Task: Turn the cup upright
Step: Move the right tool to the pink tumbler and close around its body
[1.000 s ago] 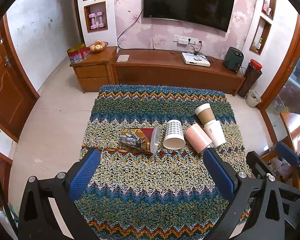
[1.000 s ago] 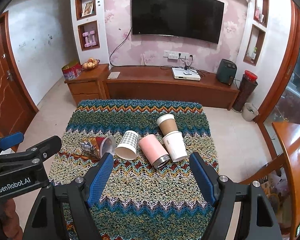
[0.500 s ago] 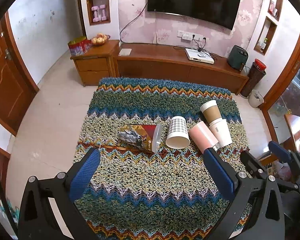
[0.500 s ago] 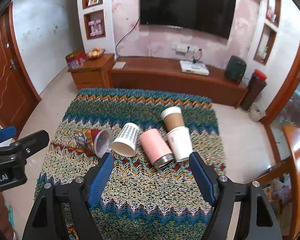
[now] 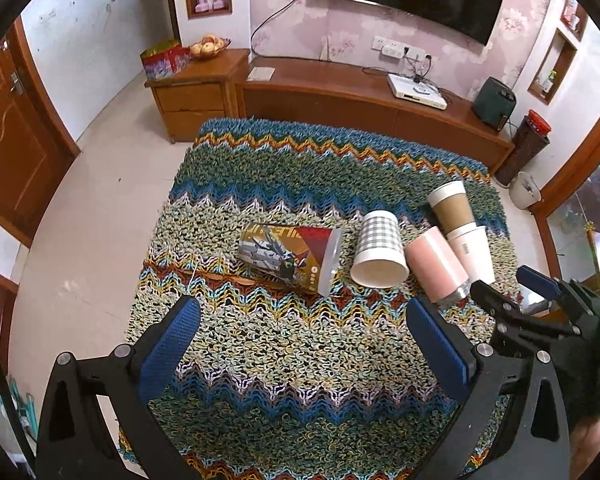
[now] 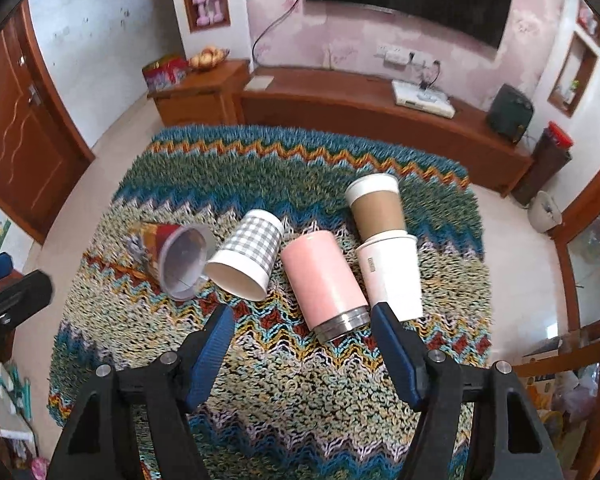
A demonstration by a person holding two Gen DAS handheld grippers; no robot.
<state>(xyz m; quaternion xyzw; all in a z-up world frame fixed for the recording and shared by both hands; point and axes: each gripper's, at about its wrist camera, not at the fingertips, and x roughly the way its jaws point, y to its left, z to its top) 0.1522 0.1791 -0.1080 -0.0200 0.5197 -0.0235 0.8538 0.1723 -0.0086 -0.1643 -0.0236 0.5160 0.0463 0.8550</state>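
Note:
Several cups lie on their sides on a knitted zigzag cloth [image 6: 300,380]: a printed red cup [image 6: 172,256], a grey checked paper cup [image 6: 248,256], a pink steel tumbler [image 6: 324,280], a white paper cup [image 6: 392,276] and a brown-sleeved cup [image 6: 376,208]. They also show in the left wrist view: printed cup [image 5: 292,256], checked cup [image 5: 378,254], pink tumbler [image 5: 434,266]. My right gripper [image 6: 302,316] is open, just in front of the pink tumbler's steel end. My left gripper [image 5: 300,308] is open and empty, short of the printed cup.
The cloth covers a table whose edges drop to a tiled floor [image 5: 80,240]. A wooden TV cabinet [image 5: 360,108] runs along the far wall. The right gripper's body [image 5: 540,320] shows at the right of the left wrist view.
Both grippers have moved forward and down toward the cups, which now look larger. The right gripper has closed in on the pink tumbler. The cups have not moved.

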